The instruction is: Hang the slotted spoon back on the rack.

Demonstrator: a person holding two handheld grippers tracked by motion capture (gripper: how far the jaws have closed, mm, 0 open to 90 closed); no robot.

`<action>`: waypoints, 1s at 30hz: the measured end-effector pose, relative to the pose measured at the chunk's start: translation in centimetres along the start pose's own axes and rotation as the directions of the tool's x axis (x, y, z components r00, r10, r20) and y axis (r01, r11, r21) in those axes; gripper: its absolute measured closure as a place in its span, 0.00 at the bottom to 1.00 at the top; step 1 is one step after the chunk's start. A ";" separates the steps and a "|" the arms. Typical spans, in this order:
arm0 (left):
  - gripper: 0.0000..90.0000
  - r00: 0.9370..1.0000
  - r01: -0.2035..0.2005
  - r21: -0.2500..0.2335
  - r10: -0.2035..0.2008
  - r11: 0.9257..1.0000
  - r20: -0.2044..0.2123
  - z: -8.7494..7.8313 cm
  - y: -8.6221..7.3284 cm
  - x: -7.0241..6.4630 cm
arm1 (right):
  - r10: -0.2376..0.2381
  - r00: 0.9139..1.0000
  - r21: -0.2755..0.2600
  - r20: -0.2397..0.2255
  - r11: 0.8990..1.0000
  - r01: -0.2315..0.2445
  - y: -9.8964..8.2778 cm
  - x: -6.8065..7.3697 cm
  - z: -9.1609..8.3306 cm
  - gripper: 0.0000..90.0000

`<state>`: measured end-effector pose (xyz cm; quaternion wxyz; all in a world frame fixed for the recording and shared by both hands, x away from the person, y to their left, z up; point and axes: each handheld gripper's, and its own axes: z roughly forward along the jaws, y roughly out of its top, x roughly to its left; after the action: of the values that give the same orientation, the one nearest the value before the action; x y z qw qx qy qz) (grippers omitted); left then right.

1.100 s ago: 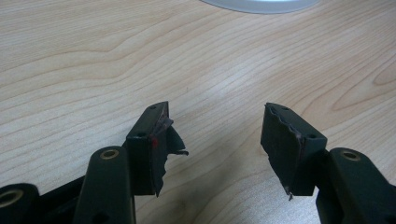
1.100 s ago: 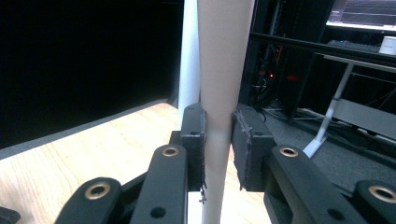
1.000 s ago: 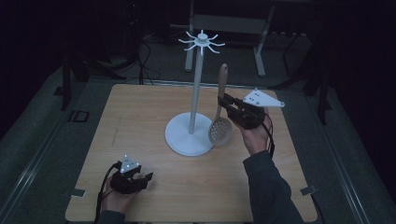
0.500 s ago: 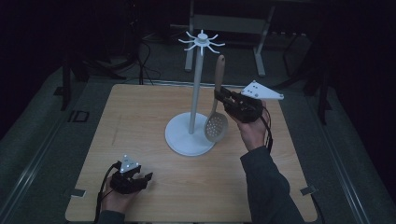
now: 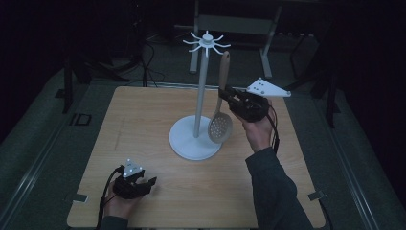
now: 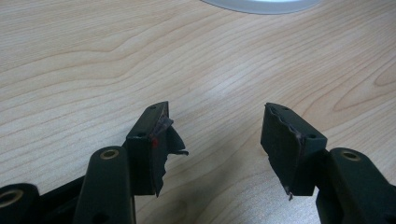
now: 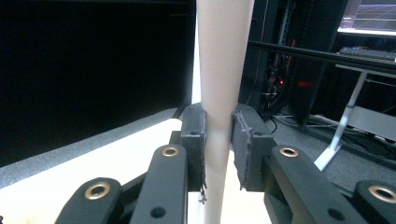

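Observation:
A wooden skimmer spoon (image 5: 220, 127) with a perforated bowl hangs upright beside the white hook stand (image 5: 199, 91), its handle tip just below the stand's top hooks. My right gripper (image 5: 223, 96) is shut on the handle's middle, right of the pole. In the right gripper view the pale handle (image 7: 224, 60) runs up between the pads of my right gripper (image 7: 218, 135). My left gripper (image 5: 149, 183) rests low on the wooden table (image 5: 139, 120) at the front left, open. The left gripper view shows my left gripper (image 6: 215, 135) with nothing but bare tabletop between its jaws.
The stand's round base (image 5: 187, 142) sits mid-table; its edge (image 6: 261, 3) lies ahead of the left gripper. Behind the table are a desk frame (image 5: 230, 24) and cables on the dark floor. A monitor (image 7: 369, 16) glows at the far right.
The right hand has lifted the spoon slightly, bringing its handle tip closer to the stand's hooks. The left gripper has stayed put.

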<state>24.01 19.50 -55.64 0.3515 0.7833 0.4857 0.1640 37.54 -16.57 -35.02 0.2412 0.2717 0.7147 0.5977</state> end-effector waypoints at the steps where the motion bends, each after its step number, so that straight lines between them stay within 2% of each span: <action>1: 0.48 1.000 0.000 0.001 0.000 1.000 0.000 0.0 0.0 0.0 | 0.000 1.000 0.002 0.000 1.000 0.000 0.1 0.0 0.0 0.84; 30: 0.48 1.000 0.002 -0.001 -0.002 1.000 0.001 0.0 0.0 0.1 | 0.016 1.000 0.030 -0.013 0.999 -0.015 0.5 0.2 1.8 0.84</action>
<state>24.00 19.57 -55.62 0.3526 0.7827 0.4862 0.1634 38.68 -15.08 -34.84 0.2275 0.2768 0.7231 0.5906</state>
